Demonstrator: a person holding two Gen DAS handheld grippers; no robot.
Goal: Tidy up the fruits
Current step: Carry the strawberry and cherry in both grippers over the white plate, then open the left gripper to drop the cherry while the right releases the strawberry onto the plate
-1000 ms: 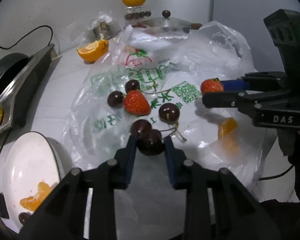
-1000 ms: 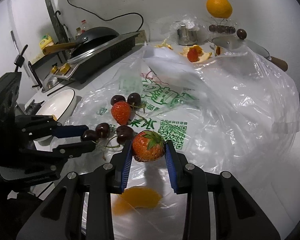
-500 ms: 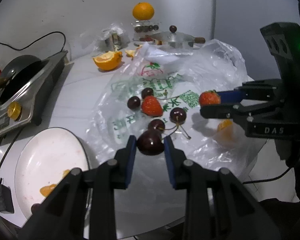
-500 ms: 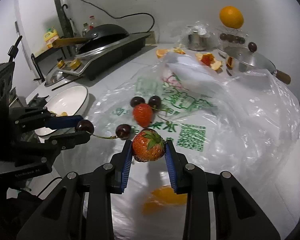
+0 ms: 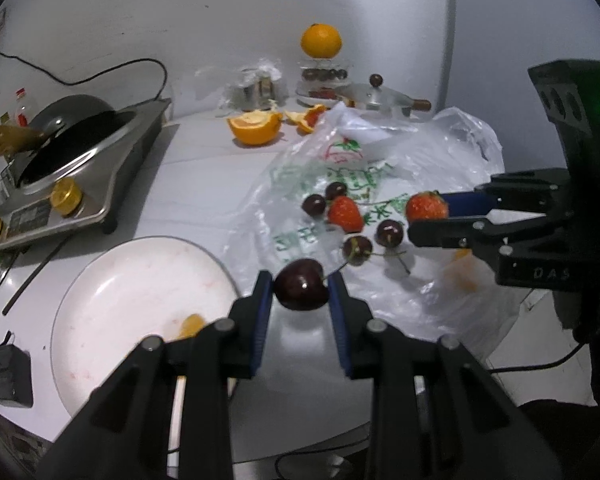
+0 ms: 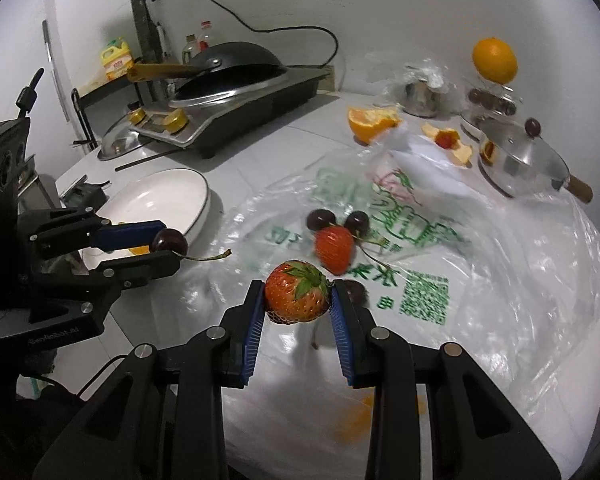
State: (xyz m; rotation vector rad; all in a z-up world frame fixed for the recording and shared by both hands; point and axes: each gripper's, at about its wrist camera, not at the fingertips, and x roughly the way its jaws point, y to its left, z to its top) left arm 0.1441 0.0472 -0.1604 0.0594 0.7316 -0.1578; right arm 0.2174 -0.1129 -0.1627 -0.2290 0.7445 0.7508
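Observation:
My left gripper [image 5: 301, 290] is shut on a dark cherry [image 5: 301, 285] and hangs above the table between the white plate [image 5: 112, 280] and the plastic bag [image 5: 380, 168]. My right gripper [image 6: 298, 300] is shut on a strawberry [image 6: 297, 296], lifted over the bag [image 6: 480, 248]. On the bag lie a second strawberry [image 5: 345, 213] and several cherries [image 5: 389, 233]. The plate holds an orange segment [image 5: 191, 325]. In the right wrist view the left gripper [image 6: 166, 244] shows with its cherry [image 6: 169, 241] in front of the plate [image 6: 164, 196].
A stove with a black wok [image 5: 68, 148] stands at the left. A half orange [image 5: 255, 128], peel, a lidded steel pan [image 5: 380, 98] and a whole orange on a jar [image 5: 321, 40] sit at the back. An orange segment [image 6: 356, 420] lies under the bag near the front edge.
Both grippers have pulled back and up from the bag with their fruit, the left drifting toward the plate. The cherry's stem came free of the other cherries.

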